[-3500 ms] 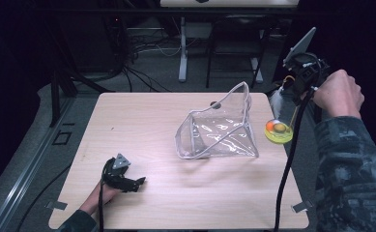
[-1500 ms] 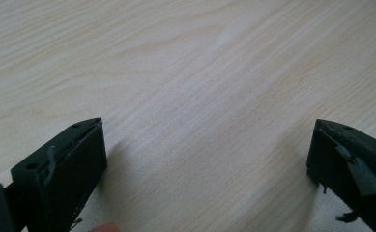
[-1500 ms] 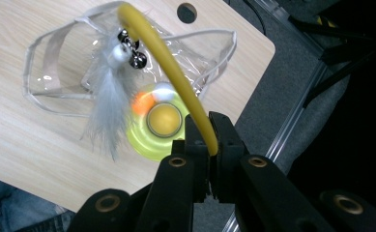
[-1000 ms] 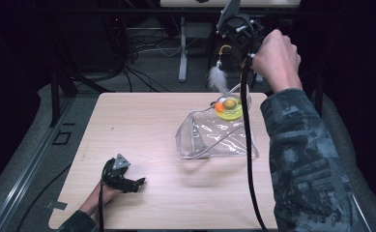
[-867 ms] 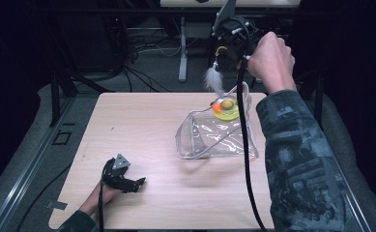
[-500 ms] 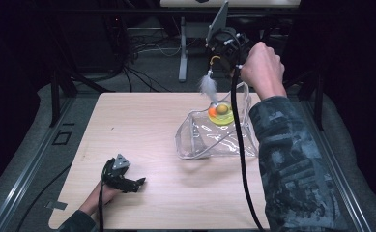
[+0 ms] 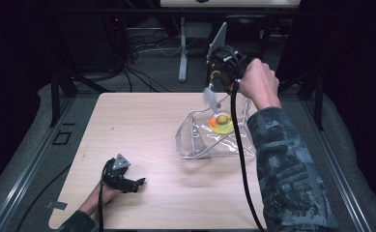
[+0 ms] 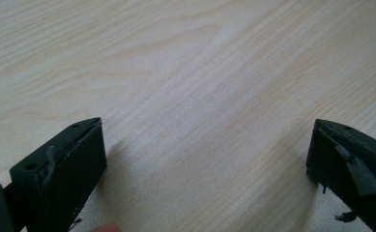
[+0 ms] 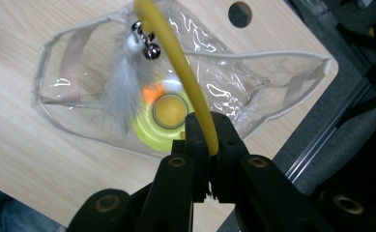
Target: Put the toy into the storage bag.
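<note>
Clear plastic forms the pouch [image 7: 209,137] lying open on the wooden table [image 7: 147,125], toward its far right part. Over it, the right claw [image 9: 208,140] is held high, its jaws pressed together on the yellow wand [image 9: 176,58] of a cat toy. Small bells [image 9: 144,41] and a grey feather [image 9: 122,92] dangle from the wand. Beneath them, a yellow-green ring base [image 9: 164,123] with an orange ball sits inside the pouch. Near the table's front left corner, the left claw [image 8: 205,159] rests on bare wood, its jaws spread wide around nothing.
</note>
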`<state>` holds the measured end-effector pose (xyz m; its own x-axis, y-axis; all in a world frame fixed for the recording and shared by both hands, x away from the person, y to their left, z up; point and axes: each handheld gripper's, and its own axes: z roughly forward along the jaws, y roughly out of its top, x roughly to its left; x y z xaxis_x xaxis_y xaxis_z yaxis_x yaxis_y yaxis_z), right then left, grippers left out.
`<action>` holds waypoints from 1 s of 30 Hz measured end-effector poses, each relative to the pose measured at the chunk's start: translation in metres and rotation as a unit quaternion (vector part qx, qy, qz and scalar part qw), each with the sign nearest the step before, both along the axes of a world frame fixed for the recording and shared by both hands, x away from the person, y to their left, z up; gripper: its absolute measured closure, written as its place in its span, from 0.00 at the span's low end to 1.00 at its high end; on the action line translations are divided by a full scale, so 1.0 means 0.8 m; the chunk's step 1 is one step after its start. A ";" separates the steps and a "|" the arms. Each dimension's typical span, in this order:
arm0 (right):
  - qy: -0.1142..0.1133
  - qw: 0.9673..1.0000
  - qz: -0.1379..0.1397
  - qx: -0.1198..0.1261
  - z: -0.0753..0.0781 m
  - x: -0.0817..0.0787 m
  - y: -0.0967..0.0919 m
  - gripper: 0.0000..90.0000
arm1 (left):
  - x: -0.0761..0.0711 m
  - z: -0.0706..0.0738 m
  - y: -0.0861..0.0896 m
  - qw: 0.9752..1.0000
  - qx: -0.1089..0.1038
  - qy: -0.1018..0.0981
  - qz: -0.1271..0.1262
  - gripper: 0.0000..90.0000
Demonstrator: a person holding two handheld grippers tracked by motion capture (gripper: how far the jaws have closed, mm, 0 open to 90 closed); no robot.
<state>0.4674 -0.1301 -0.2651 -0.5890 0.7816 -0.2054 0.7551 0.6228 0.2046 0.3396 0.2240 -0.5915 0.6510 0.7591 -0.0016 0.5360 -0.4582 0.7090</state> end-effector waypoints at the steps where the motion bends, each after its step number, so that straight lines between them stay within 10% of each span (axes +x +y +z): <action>1: 0.006 1.000 0.000 -0.006 -0.010 0.001 -0.002 0.97 | 0.000 0.000 0.000 1.000 0.000 0.000 0.000 0.00; 30: 0.027 0.999 -0.020 0.011 -0.102 -0.010 -0.040 0.97 | 0.000 0.000 0.000 1.000 0.001 0.000 -0.009 0.00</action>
<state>0.4594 -0.1622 -0.3471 -0.5674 0.8083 -0.1573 0.7893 0.5883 0.1758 0.3396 0.2241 -0.5914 0.6645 0.7473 -0.0002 0.5273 -0.4687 0.7087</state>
